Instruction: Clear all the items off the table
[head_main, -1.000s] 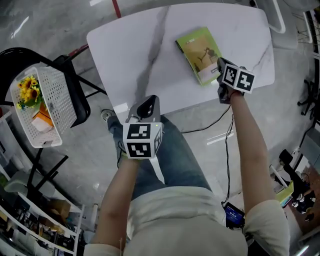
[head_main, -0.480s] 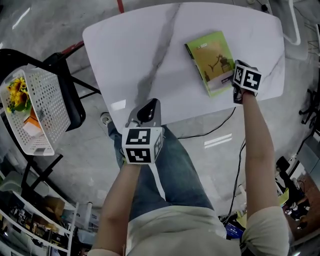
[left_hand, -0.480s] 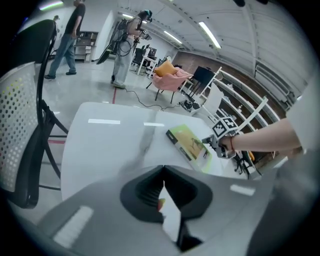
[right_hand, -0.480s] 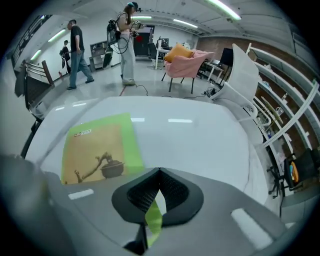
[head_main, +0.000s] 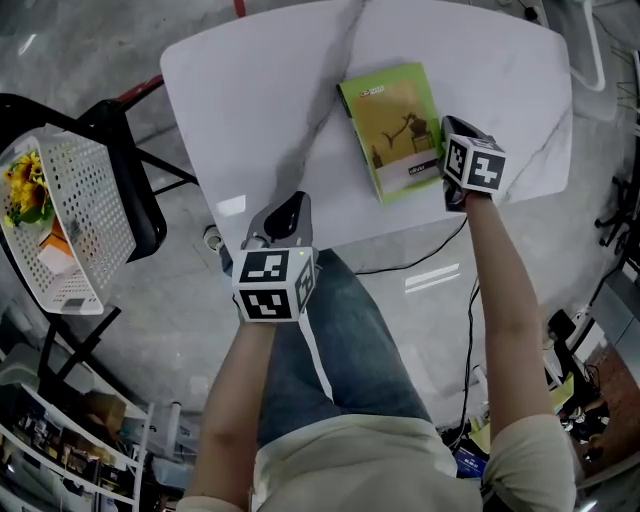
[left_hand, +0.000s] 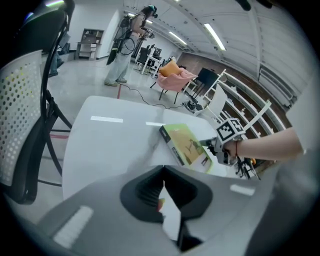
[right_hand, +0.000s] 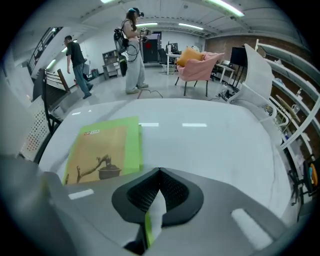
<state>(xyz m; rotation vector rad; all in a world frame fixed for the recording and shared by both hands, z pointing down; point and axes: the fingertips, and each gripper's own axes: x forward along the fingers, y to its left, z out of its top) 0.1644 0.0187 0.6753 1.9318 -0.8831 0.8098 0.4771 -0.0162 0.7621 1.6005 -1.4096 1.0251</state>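
Fingers, left gripper (left_hand: 162, 172): pressed together, nothing between them. They are poised over the near edge of the white marbled table (head_main: 250, 90), well apart from the green book (head_main: 392, 128).

Fingers, right gripper (right_hand: 159, 172): pressed together, empty. The tips are just beside the green book's right edge, near its lower corner; contact cannot be made out.

Item: one green book, lying flat and slightly askew on the table's right half. Cover has a tan panel with a dark picture of a potted branch, a small white label at the top, a bright green band down the right side and a darker left edge.
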